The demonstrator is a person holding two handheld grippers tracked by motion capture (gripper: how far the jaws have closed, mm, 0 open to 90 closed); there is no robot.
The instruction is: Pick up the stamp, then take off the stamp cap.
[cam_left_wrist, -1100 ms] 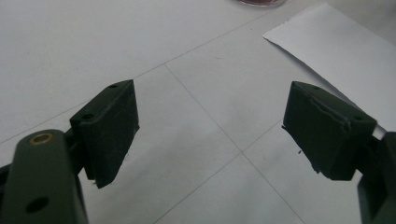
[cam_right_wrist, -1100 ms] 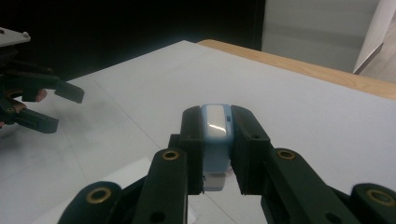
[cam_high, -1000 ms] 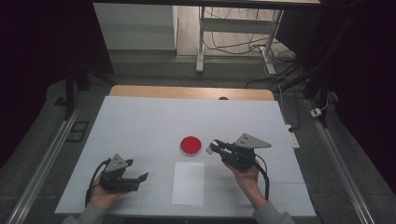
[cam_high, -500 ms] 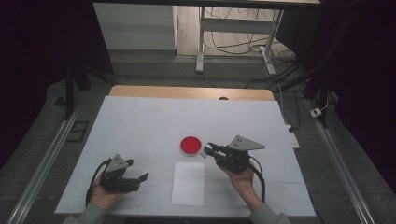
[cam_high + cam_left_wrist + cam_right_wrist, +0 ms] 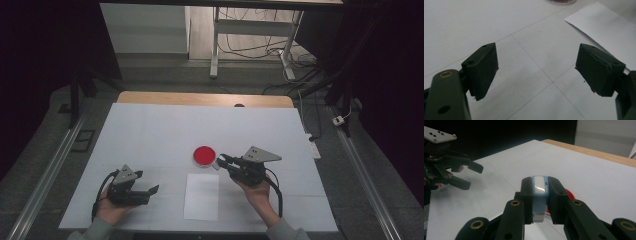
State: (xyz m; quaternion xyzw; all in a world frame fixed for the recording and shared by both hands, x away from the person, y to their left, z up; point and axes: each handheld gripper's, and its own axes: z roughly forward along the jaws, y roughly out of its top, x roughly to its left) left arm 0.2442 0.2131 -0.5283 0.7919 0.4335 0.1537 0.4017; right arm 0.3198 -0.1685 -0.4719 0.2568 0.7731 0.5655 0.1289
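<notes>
Stamp (image 5: 539,195) clenched in right gripper (image 5: 221,161) beside red dish (image 5: 204,155), mid-table; left gripper (image 5: 150,191) released near front edge.

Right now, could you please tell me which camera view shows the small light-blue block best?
The right gripper view: the light-blue block sits close up, clamped between the right hand-held gripper's pads. The high view shows it as a pale speck at the tips beside the red dish.
</notes>
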